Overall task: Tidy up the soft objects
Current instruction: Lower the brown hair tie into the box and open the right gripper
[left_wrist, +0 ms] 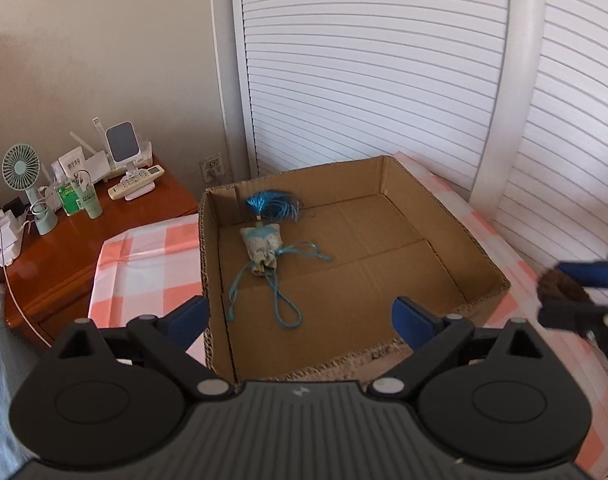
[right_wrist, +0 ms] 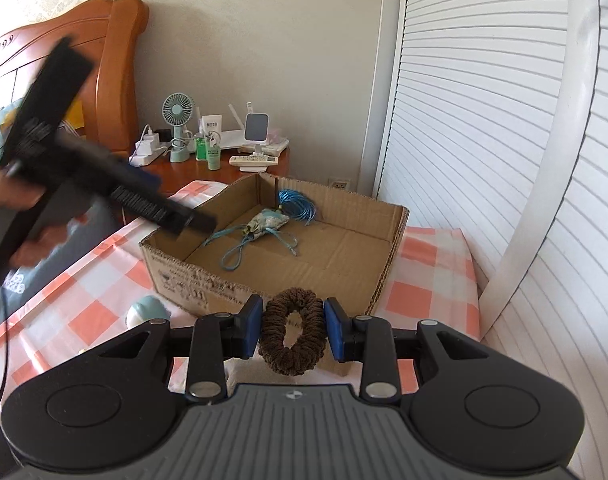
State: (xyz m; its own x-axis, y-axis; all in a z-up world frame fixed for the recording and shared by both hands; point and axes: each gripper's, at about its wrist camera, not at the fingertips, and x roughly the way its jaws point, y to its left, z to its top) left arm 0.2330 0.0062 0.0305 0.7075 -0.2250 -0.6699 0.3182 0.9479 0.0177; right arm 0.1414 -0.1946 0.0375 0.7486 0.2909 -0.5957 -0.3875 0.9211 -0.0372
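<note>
An open cardboard box (left_wrist: 484,258) (right_wrist: 396,240) sits on a pink-checked cloth. Inside it lies a pale sachet (left_wrist: 262,248) (right_wrist: 268,222) with a blue tassel (left_wrist: 274,204) and blue cord. My left gripper (left_wrist: 300,316) is open and empty, hovering over the box's near edge; it shows blurred at the left of the right wrist view (right_wrist: 176,216). My right gripper (right_wrist: 293,328) is shut on a brown fuzzy scrunchie (right_wrist: 293,334), held just in front of the box's near wall. It also shows at the right edge of the left wrist view (left_wrist: 576,292).
A wooden nightstand (left_wrist: 104,224) (right_wrist: 184,172) holds a small fan (left_wrist: 22,168), bottles, chargers and a remote. A pale teal soft object (right_wrist: 148,308) lies on the cloth left of the box. White louvred doors (left_wrist: 364,60) stand behind. A wooden headboard (right_wrist: 112,60) is at the left.
</note>
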